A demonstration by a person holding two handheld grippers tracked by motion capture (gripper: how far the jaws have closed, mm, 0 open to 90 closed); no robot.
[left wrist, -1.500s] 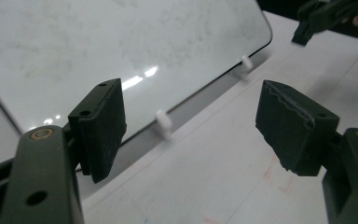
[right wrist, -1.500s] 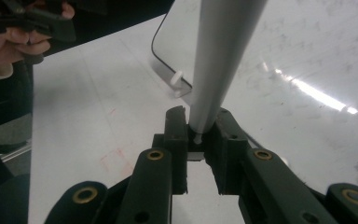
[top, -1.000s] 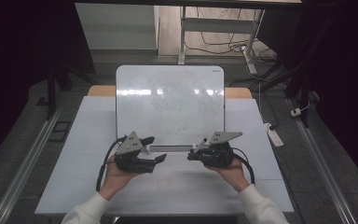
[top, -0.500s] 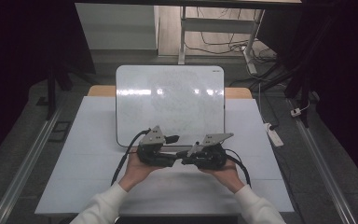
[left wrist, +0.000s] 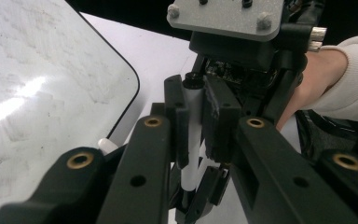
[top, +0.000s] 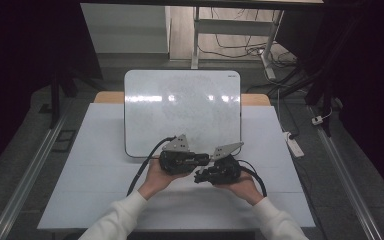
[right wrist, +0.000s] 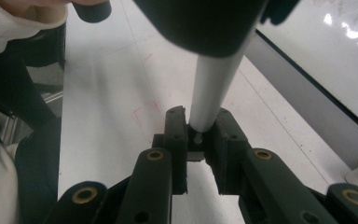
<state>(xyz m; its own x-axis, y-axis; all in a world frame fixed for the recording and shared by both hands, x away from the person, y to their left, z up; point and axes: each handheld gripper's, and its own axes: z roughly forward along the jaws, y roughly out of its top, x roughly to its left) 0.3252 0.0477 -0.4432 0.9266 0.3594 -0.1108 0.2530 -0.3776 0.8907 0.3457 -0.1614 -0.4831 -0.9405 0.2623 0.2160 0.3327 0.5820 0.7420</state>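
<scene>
A white marker [left wrist: 189, 172] with a black end runs between my two grippers. In the left gripper view my left gripper [left wrist: 195, 116] has its jaws pressed on the marker's barrel; they have just been closing on it. In the right gripper view my right gripper [right wrist: 199, 135] is shut on the marker [right wrist: 212, 79] at its lower end. In the high view the left gripper [top: 202, 161] and the right gripper [top: 198, 177] meet tip to tip just below the whiteboard [top: 182, 110], each held in a hand.
The whiteboard [left wrist: 37, 93] lies flat on the white table [top: 100, 165], its near edge close to the grippers. A small white rounded thing [left wrist: 106, 144] sits by the board's corner. A power strip [top: 295, 145] lies on the floor at the right.
The left hand has moved right until its gripper meets the right gripper, and its jaws have closed on the marker. The right hand has stayed in place.
</scene>
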